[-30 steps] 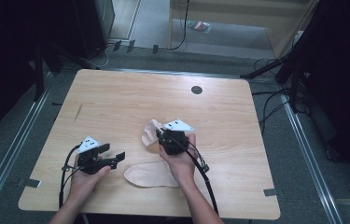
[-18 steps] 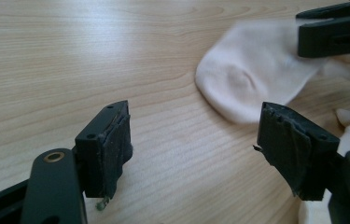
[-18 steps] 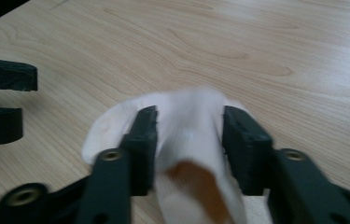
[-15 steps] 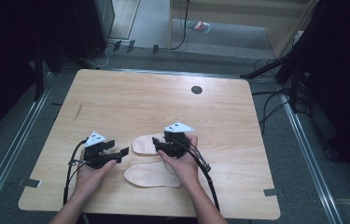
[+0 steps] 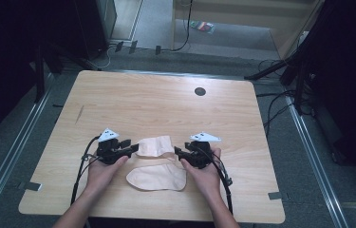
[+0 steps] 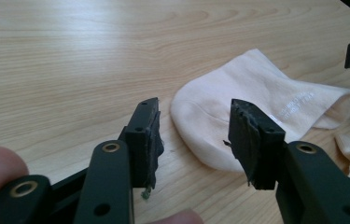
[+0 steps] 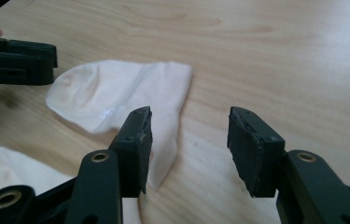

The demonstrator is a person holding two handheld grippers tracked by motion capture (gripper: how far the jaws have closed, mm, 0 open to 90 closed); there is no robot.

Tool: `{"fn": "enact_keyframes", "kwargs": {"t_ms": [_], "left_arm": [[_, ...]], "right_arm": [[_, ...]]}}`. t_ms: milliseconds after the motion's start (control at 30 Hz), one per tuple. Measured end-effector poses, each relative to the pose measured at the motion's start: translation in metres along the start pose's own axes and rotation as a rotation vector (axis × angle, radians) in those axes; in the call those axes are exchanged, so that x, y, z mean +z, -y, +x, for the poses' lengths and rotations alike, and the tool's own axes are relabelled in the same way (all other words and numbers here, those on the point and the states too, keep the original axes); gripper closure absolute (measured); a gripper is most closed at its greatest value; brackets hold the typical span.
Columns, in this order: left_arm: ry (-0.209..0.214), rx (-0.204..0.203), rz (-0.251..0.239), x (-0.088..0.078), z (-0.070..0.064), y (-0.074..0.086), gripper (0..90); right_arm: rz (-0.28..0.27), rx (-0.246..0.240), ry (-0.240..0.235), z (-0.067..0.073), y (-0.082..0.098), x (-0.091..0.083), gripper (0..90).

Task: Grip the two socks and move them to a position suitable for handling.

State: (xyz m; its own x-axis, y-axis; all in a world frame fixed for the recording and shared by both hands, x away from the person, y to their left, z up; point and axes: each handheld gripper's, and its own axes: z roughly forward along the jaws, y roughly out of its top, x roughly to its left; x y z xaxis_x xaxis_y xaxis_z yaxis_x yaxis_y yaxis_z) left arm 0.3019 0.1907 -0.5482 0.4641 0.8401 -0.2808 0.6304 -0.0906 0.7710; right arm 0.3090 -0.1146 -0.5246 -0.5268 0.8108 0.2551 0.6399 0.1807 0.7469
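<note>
Looking from the near edge of the surface (image 5: 242, 118) outward: one pale sock (image 5: 156, 177) lies flat between the two hands, and the second sock (image 5: 155, 146) sits just past it, right between the tools. The left tool (image 5: 129, 148) has its jaws apart and they've just been closing, with the sock's rounded toe (image 6: 200, 116) just ahead of the tips and nothing pinched yet. The right tool (image 5: 179, 153) is also apart, jaws just closing a bit, with the cuff end (image 7: 172, 93) just ahead of its left jaw and bare wood between the jaws.

Pretty sure these are light, floppy and will sag from wherever they're held, so I'd grab the toe and the cuff edge and pinch through both layers.

Hard to tell: there's some small white print on the far sock I can't read, and the near sock is cut off in both gripper views.
</note>
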Motion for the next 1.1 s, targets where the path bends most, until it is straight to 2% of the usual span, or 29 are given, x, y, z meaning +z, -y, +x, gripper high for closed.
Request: {"fn": "enact_keyframes", "kwargs": {"t_ms": [67,233,333,400,467,533,600,667,800,933,1000,1067,1100], "left_arm": [[-0.018,0.009,0.013,0.003,-0.002,0.000,60.9],[-0.058,0.046,0.047,0.008,-0.007,0.001,73.6],[-0.069,0.086,0.058,0.010,-0.011,0.002,82.5],[-0.060,0.083,0.060,0.010,-0.011,0.002,85.8],[-0.045,0.073,0.061,0.010,-0.009,0.002,87.0],[-0.038,0.077,0.062,0.010,-0.009,0.002,87.5],[-0.031,0.088,0.064,0.010,-0.010,0.003,87.8],[-0.028,0.088,0.065,0.009,-0.010,0.003,88.0],[-0.029,0.089,0.065,0.009,-0.010,0.003,88.3],[-0.027,0.086,0.068,0.009,-0.009,0.003,88.3],[-0.028,0.068,0.064,0.009,-0.009,0.003,87.1],[-0.018,0.048,0.059,0.008,-0.005,0.003,81.4],[-0.010,0.032,0.056,0.007,-0.003,0.003,78.9]], "right_arm": [[0.016,0.025,-0.026,0.000,0.003,0.000,51.3],[0.008,0.071,-0.050,0.003,-0.001,0.005,52.0],[0.033,0.049,-0.041,0.011,-0.002,0.013,51.7],[0.075,0.031,-0.029,0.015,0.000,0.019,51.9],[0.103,0.028,-0.010,0.018,0.001,0.023,58.9],[0.113,0.012,0.010,0.019,0.002,0.026,72.5],[0.095,0.001,0.040,0.020,0.001,0.026,84.1],[0.069,-0.014,0.053,0.020,-0.001,0.025,86.9],[-0.010,-0.087,0.051,0.036,-0.011,0.025,87.4],[-0.077,-0.191,0.006,0.062,-0.020,0.029,87.0],[-0.073,-0.253,-0.022,0.074,-0.023,0.035,86.3],[-0.029,-0.311,-0.015,0.083,-0.022,0.044,82.5],[-0.001,-0.321,-0.012,0.086,-0.021,0.049,80.5]]}}
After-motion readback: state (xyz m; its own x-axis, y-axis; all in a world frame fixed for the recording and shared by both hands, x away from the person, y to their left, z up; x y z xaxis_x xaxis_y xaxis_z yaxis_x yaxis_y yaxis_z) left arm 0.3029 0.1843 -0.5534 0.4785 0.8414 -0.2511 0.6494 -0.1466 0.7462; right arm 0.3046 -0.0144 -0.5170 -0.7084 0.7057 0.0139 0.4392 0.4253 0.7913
